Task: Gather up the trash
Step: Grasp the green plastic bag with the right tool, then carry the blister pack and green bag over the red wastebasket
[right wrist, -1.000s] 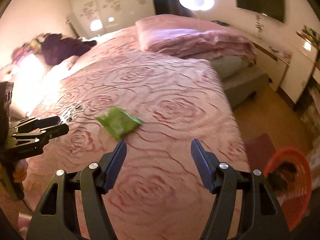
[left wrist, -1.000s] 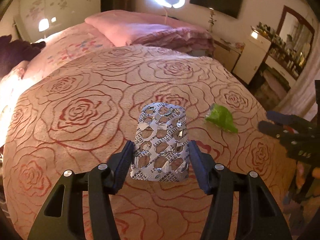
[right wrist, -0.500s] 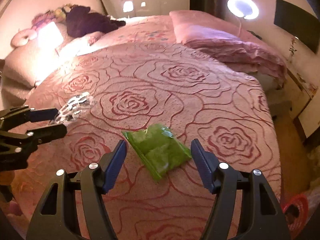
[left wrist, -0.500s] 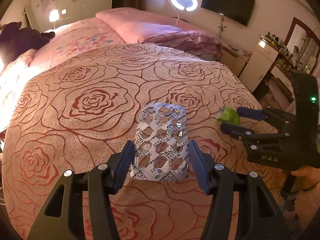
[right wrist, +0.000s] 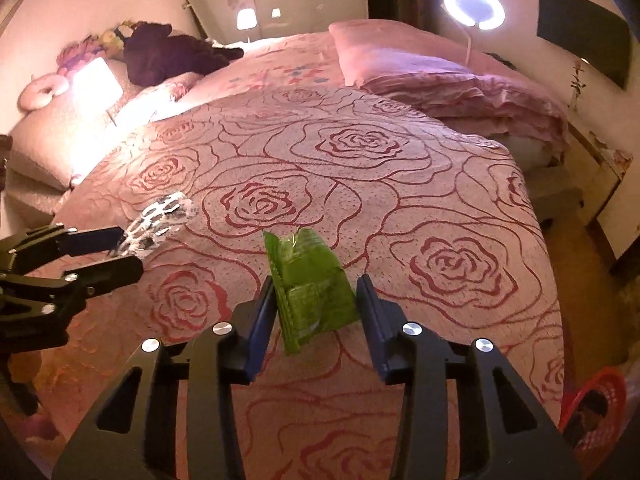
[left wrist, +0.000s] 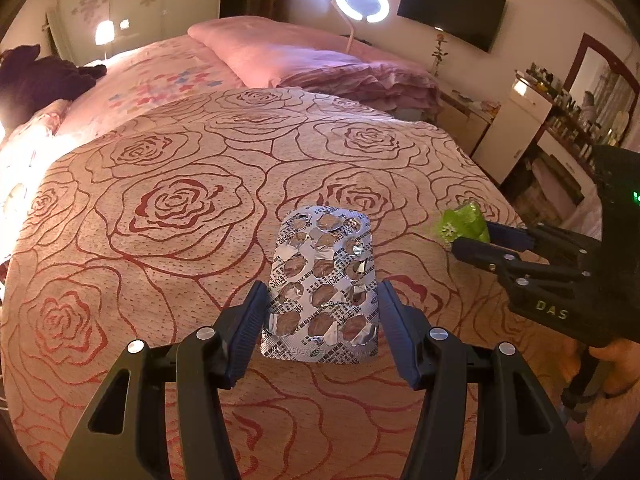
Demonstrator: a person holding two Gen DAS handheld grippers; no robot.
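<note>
A silver blister pack (left wrist: 324, 248) with its pockets torn stands clamped between the pads of my left gripper (left wrist: 322, 286), just above the rose-patterned bedspread (left wrist: 160, 200). The right wrist view shows that gripper (right wrist: 130, 250) and the pack (right wrist: 160, 216) at the left. My right gripper (right wrist: 316, 280) is closing on a green wrapper (right wrist: 304, 264). Its pads touch both edges and the wrapper buckles upward between them. From the left wrist view, the right gripper (left wrist: 470, 236) holds the crumpled green wrapper (left wrist: 460, 224) near the bed's right side.
A red basket (right wrist: 592, 404) stands on the floor at the lower right, beyond the bed's edge. Pink pillows (left wrist: 280, 56) lie at the head of the bed, and a dark plush toy (right wrist: 168, 52) sits at the far left. A white cabinet (left wrist: 516, 136) stands at the right.
My right gripper moved in over the green wrapper and its jaws narrowed until the wrapper crumpled between them. The left gripper kept the blister pack and stayed put.
</note>
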